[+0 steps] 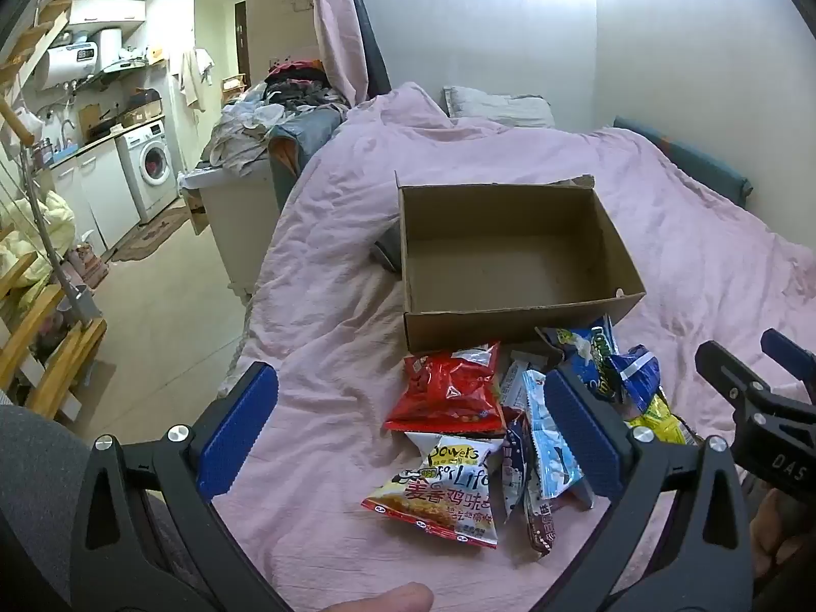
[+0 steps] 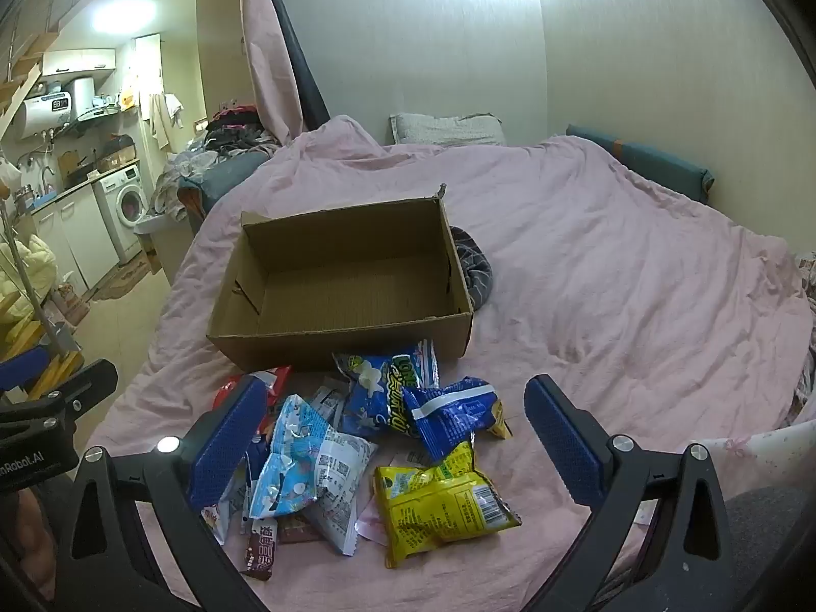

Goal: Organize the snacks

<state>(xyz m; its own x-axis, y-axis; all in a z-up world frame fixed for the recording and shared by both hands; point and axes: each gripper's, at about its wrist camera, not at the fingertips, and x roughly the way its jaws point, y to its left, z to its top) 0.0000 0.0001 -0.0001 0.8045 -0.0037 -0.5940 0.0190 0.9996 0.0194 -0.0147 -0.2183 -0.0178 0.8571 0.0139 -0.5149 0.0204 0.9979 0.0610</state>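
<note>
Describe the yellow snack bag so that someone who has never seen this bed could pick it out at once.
Start at the open cardboard box on the pink bedspread; a heap of snack packets lies just in front of it. The yellow snack bag sits at the heap's near right edge, below a crumpled dark blue packet. It is the only all-yellow packet, with a white barcode label on its right side.

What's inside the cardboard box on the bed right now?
Nothing visible: the cardboard box shows only its bare floor. The snack packets all lie on the pink bedsheet in front of it. The strip just behind its near wall is hidden.
</note>
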